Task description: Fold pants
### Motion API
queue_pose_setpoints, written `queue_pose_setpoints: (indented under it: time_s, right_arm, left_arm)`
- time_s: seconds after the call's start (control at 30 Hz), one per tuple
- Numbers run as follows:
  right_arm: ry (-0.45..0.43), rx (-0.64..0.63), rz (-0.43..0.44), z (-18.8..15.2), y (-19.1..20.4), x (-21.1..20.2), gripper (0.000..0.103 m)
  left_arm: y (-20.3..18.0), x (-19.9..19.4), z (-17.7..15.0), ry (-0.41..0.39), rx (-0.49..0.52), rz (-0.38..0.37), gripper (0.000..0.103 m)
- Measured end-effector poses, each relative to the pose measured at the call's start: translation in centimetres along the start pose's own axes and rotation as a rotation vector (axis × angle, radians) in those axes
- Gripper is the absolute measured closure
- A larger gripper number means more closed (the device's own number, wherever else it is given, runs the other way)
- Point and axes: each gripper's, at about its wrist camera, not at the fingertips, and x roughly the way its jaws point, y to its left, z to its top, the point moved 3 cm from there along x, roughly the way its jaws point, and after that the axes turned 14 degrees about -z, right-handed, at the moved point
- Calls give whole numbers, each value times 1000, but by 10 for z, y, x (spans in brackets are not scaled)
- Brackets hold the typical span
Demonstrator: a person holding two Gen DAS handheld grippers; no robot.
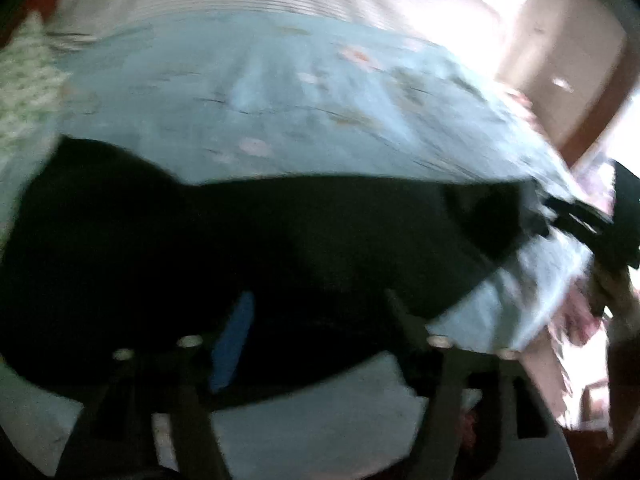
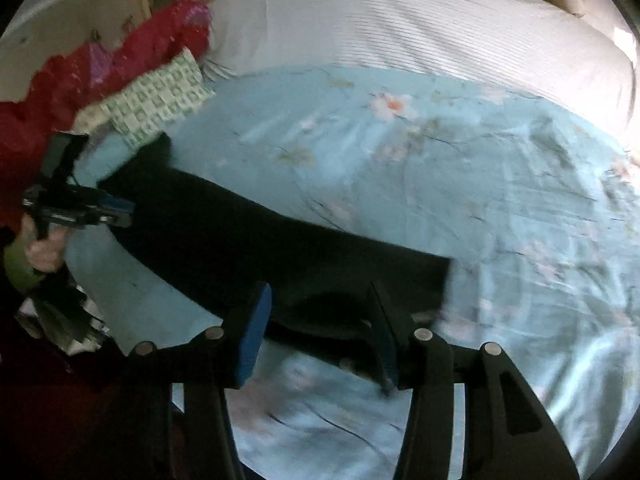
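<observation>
Both grippers, left (image 1: 316,316) and right (image 2: 320,328), hover with jaws released, gripping nothing. Pants (image 2: 248,232) lie as a long dark strip on the bed (image 2: 440,168), apparently laid flat for another fold.

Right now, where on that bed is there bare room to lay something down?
The floral sheet lies bare between the black pants and the striped white cover. It is crowded at the left, around the green checked cushion and red bundle.
</observation>
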Motion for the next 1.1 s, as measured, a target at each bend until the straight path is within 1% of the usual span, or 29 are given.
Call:
queue_pose_setpoints:
  time_s: [0.07,0.17,0.2,0.27,0.3,0.37,0.47,0.5,0.53,0.6,0.73,0.77,0.83,0.87,0.9,0.93,0.97,1.0,1.1]
  right_arm:
    - [2,13,50,8,16,11,52]
    - [0,20,124,18,45,26,52]
    - [1,20,143,21,53,31,52]
    - [6,7,183,28,77,43,52]
    - [6,0,201,31,87,47,52]
    - [16,-17,248,41,112,58,52]
    - [30,-32,318,58,147,72,52]
    - [36,-36,344,63,158,77,52]
    - [42,-45,376,70,174,82,52]
    - [52,-62,410,79,195,91,52]
    - [125,-93,450,89,237,122,52]
    - [140,-97,452,89,243,127,52]
    - [175,-100,446,88,254,142,52]
    - [187,-95,442,87,256,146,52]
    - [188,-85,440,86,256,149,58]
    - [184,-79,445,86,256,148,77]
    - [184,-75,451,86,256,147,88]
    - [182,-74,454,87,256,145,96]
    - [126,-102,438,92,256,133,96]
  left_arm:
    - [16,-5,12,-7,-57,43,29]
    - [47,-8,33,21,-180,89,28]
    - [60,-9,43,32,-223,122,27]
    - [78,-7,59,64,-266,180,27]
    - [87,-6,66,79,-287,198,26]
    - [110,2,88,124,-349,245,26]
    - [133,14,116,174,-384,304,26]
    - [142,19,125,197,-395,336,26]
    - [147,23,128,208,-403,354,26]
    - [159,33,137,250,-418,396,26]
    - [172,46,142,307,-397,438,26]
    - [174,49,142,314,-392,445,29]
    - [180,50,137,318,-391,448,42]
    - [183,49,135,312,-391,445,62]
    - [185,46,130,305,-394,439,85]
    - [188,38,121,288,-403,430,89]
    - [190,31,117,261,-407,418,92]
    - [190,19,113,216,-413,395,95]
    - [188,-21,96,71,-449,307,97]
